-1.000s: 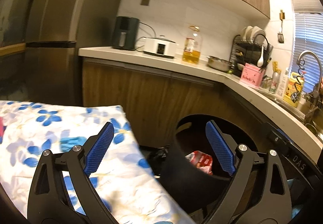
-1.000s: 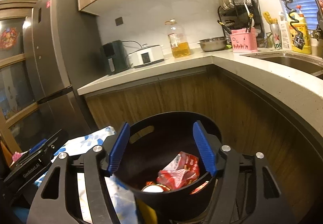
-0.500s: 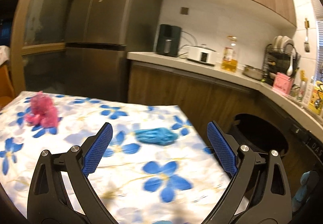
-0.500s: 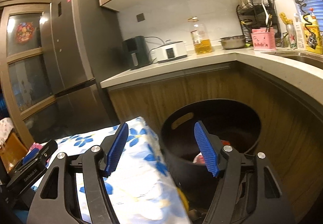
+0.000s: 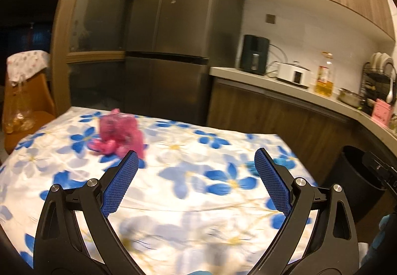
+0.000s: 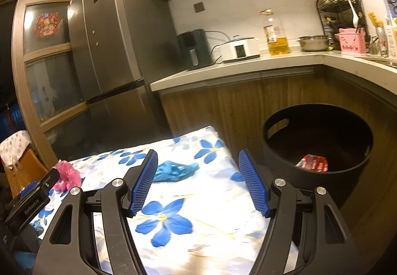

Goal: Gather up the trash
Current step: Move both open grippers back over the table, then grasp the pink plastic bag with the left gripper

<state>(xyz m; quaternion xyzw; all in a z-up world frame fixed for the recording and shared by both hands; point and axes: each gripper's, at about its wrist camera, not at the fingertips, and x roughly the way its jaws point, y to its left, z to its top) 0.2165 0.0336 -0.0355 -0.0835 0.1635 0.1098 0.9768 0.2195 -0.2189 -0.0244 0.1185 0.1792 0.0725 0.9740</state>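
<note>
Both claws wide and empty over the floral-clothed bench (image 5: 198, 200): crumpled blue glove (image 6: 175, 169) lies just ahead of the right claw (image 6: 197, 182), long axis crosswise; pink wad (image 5: 119, 136) ahead-left of the left claw (image 5: 196, 182).

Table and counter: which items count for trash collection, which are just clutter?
Job:
pink crumpled bag
blue crumpled glove
black bin
red wrapper, already in the bin

Lying about:
oil bottle
white cooker
steel bowl
dish rack
</note>
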